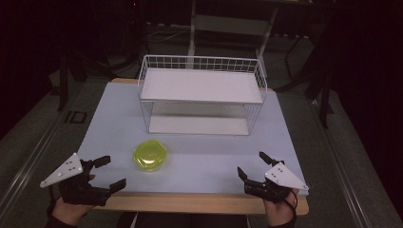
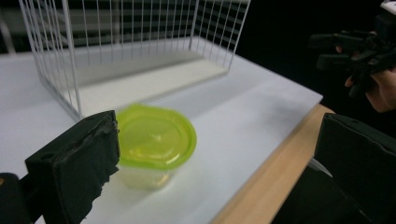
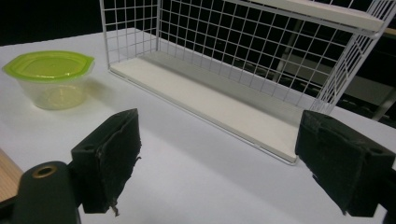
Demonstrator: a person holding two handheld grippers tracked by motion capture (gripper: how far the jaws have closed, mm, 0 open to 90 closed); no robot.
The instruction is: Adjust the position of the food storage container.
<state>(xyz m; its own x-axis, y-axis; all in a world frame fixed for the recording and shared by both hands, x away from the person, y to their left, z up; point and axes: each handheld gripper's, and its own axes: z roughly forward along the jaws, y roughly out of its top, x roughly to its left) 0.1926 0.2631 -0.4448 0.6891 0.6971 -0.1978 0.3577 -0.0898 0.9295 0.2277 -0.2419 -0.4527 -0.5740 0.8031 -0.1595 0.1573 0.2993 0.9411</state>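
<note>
While both grippers idle at the near table edge, main risks: tipping or shoving the small clear plastic tub with the lime-green lid (image 1: 150,155) if the left gripper (image 1: 105,174) comes in low and clips its wall with one jaw; looks light, probably slides on the smooth white tabletop (image 1: 199,152). Could also pop or dent the lid if squeezed from above. Possible snag on the white wire two-tier shelf rack (image 1: 201,96) later if the tub gets lifted in too high under the upper board. Tub location: front-left of the table, apart from the rack's near-left corner, standing upright, lid on; closest to the left gripper, just ahead of its left jaw in the left gripper view (image 2: 154,142). Left gripper: held at the front-left corner, jaws spread wide, nothing between them, angled in toward the tub. Right gripper (image 1: 254,165): at the front-right corner, jaws likewise spread and empty, aimed at the rack's lower shelf (image 3: 210,100), well apart from the tub (image 3: 50,77).
</note>
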